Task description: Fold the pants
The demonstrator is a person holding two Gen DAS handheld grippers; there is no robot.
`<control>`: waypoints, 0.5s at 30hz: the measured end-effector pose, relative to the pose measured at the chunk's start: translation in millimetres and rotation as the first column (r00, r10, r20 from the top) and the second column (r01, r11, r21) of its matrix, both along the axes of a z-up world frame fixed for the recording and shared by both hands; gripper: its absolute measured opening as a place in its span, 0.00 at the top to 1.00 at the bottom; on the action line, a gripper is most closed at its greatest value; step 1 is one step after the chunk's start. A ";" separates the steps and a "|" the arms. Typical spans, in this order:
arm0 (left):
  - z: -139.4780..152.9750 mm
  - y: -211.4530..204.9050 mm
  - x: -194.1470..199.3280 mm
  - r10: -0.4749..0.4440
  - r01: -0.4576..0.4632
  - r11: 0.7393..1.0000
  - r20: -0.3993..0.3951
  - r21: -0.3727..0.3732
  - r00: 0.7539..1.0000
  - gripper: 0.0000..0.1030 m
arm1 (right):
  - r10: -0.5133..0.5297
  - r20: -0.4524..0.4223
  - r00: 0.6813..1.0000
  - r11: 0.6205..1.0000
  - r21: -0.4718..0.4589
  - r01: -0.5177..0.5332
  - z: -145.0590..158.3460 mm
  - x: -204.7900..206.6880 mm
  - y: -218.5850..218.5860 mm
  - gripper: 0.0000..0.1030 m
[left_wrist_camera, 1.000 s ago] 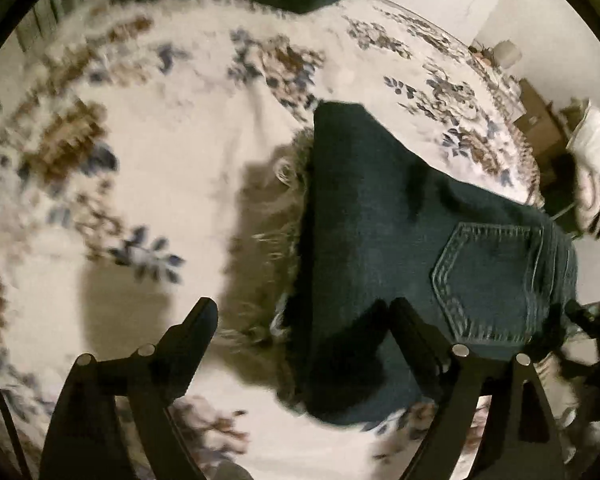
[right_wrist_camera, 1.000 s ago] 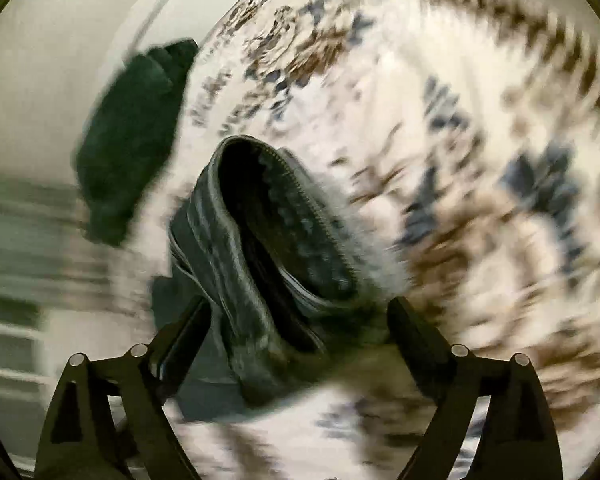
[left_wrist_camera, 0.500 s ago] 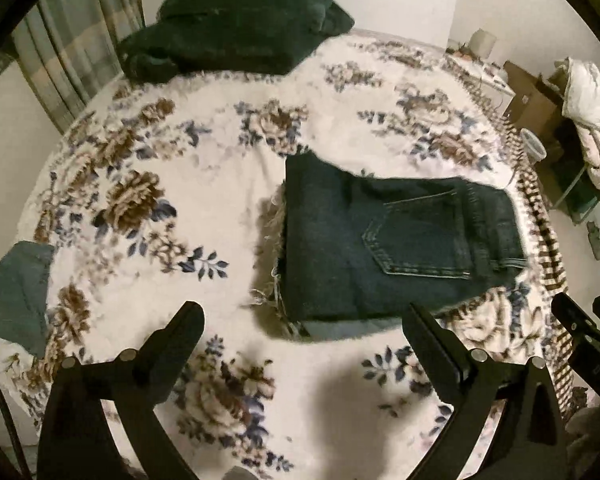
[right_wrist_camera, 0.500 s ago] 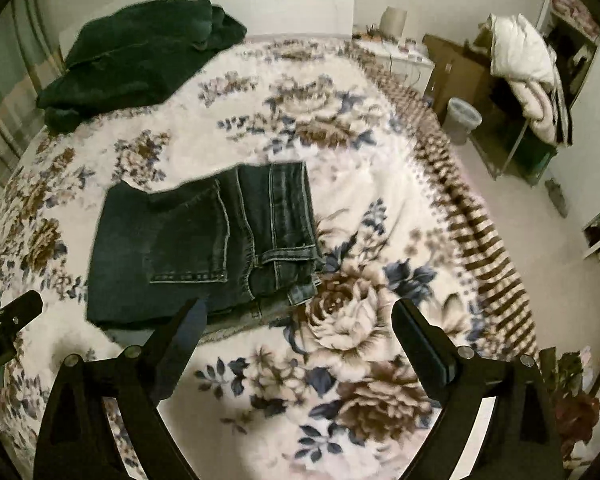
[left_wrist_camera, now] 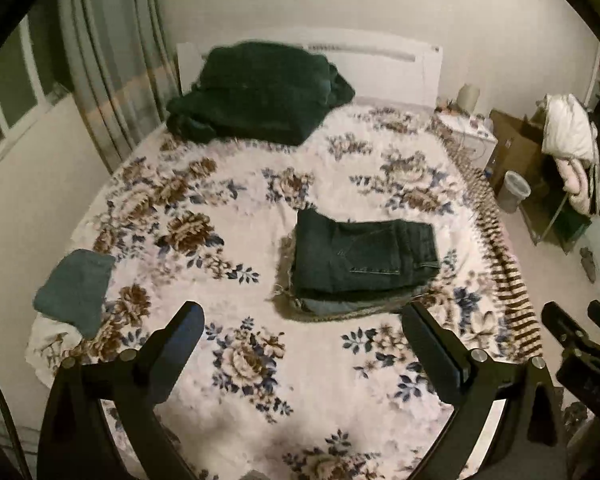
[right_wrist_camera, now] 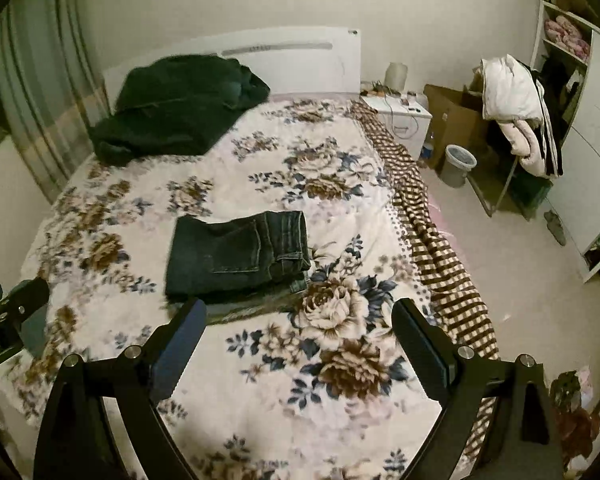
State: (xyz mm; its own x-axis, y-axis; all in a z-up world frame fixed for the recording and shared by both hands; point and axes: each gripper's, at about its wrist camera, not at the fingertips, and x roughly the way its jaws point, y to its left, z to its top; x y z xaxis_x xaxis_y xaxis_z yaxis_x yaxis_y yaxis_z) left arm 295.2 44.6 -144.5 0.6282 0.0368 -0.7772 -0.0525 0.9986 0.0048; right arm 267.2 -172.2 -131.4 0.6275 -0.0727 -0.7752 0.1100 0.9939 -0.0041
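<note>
The dark blue jeans (left_wrist_camera: 360, 256) lie folded in a compact rectangle in the middle of the floral bedspread (left_wrist_camera: 228, 216), back pocket up. They also show in the right wrist view (right_wrist_camera: 236, 256). My left gripper (left_wrist_camera: 304, 332) is open and empty, held high above the near part of the bed, well short of the jeans. My right gripper (right_wrist_camera: 298, 328) is open and empty too, pulled back above the bed on the jeans' near side.
A dark green pile of clothes (left_wrist_camera: 256, 96) lies at the headboard. A small folded teal garment (left_wrist_camera: 76, 288) lies at the bed's left edge. A checked blanket (right_wrist_camera: 432, 240) hangs off the right side. A nightstand (right_wrist_camera: 400, 116), bin (right_wrist_camera: 458, 164) and clothes rack (right_wrist_camera: 516, 120) stand right.
Both grippers have pulled up and back from the jeans, which now lie released and folded on the bed. The views have widened to the whole room.
</note>
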 end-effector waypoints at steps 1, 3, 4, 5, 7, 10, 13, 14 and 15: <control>10.5 -1.9 -11.4 0.005 -0.005 1.000 0.015 0.002 1.000 0.02 | 0.008 0.011 1.000 1.000 0.000 -0.008 14.9 -16.9 -0.1 0.07; 35.3 -6.2 -39.3 0.008 -0.008 1.000 0.045 0.006 0.999 0.02 | 0.020 0.033 0.999 1.000 0.002 -0.020 37.5 -42.3 -1.6 0.07; 44.0 -7.7 -49.8 0.010 -0.011 1.000 0.059 0.010 0.998 0.02 | 0.031 0.044 0.999 1.000 0.003 -0.031 51.3 -57.3 -2.6 0.07; 53.9 -9.0 -61.2 0.016 -0.017 1.000 0.073 0.019 0.997 0.02 | 0.038 0.057 0.998 0.999 -0.001 -0.038 62.3 -69.4 -2.0 0.07; 77.3 -12.0 -88.0 0.019 -0.021 1.000 0.098 0.020 0.995 0.02 | 0.042 0.086 0.995 0.999 -0.012 -0.041 88.9 -97.4 -3.8 0.07; 103.4 -15.3 -117.3 0.015 -0.018 1.000 0.120 0.021 0.993 0.02 | 0.052 0.128 0.990 0.999 -0.021 -0.050 128.4 -139.1 -3.9 0.07; 126.4 -15.7 -144.7 0.014 -0.016 1.000 0.142 0.017 0.990 0.02 | 0.054 0.178 0.982 0.998 -0.035 -0.049 165.0 -177.8 -2.3 0.07; 134.0 -14.6 -153.5 0.013 -0.014 1.000 0.150 0.009 0.989 0.02 | 0.053 0.193 0.980 0.998 -0.033 -0.047 175.6 -189.8 -1.6 0.07; 140.6 -13.4 -161.0 0.012 -0.014 1.000 0.156 0.010 0.988 0.02 | 0.052 0.204 0.978 0.999 -0.026 -0.048 186.1 -201.7 -0.5 0.07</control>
State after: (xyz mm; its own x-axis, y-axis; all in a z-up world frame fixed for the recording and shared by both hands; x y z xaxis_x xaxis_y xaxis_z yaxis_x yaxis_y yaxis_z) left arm 134.3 31.2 -3.8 0.7409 0.0538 -0.6694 -0.0665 0.9978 0.0065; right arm 65.5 -172.8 54.8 0.7756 -0.0518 -0.6291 0.0609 0.9981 -0.0072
